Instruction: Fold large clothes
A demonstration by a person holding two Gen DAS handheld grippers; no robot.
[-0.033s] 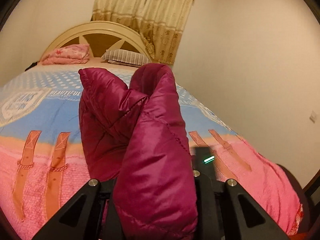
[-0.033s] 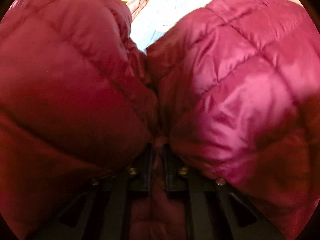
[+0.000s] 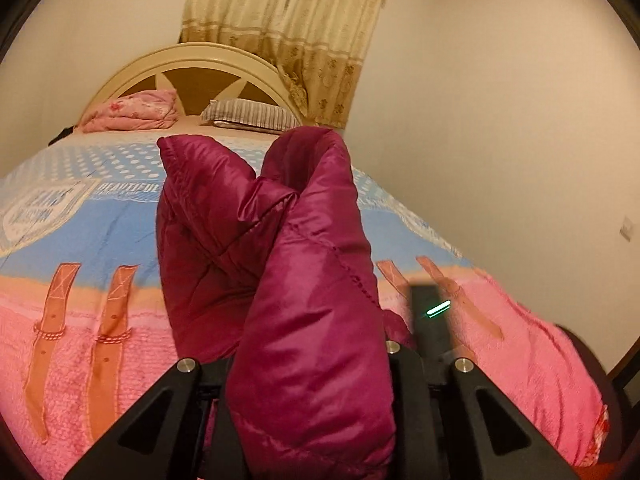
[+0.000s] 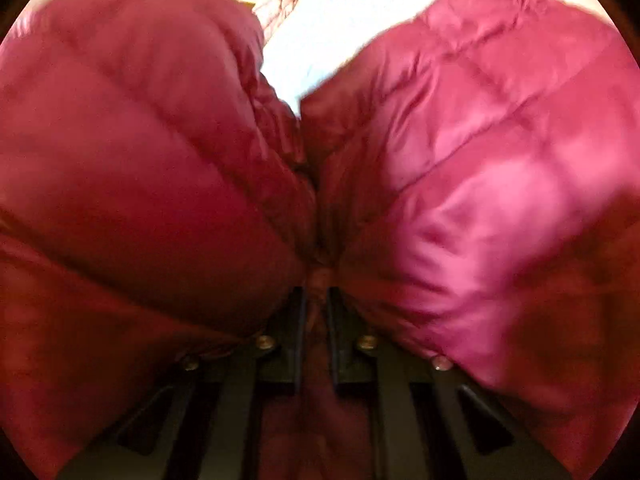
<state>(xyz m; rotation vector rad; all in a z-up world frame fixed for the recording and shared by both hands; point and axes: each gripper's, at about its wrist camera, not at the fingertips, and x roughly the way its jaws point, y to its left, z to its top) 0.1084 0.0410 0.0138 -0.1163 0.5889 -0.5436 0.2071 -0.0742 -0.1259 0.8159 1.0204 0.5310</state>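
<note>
A magenta quilted puffer jacket [image 3: 280, 264] bulges up between my left gripper's [image 3: 308, 364] jaws, which are shut on a thick fold of it, held above the bed. In the right wrist view the same jacket [image 4: 460, 184] fills nearly the whole frame, puffing out on both sides. My right gripper [image 4: 318, 296] is shut on a seam of the jacket, its fingers [image 4: 348, 340] nearly together with fabric pinched between them. The fingertips of both grippers are hidden by fabric.
A bed with a blue and pink printed blanket [image 3: 80, 280] lies below. A pink folded quilt [image 3: 132, 114] and a striped pillow [image 3: 248, 118] lie by the cream headboard [image 3: 192, 68]. Beige curtains [image 3: 288, 32] hang behind; a white wall is at the right.
</note>
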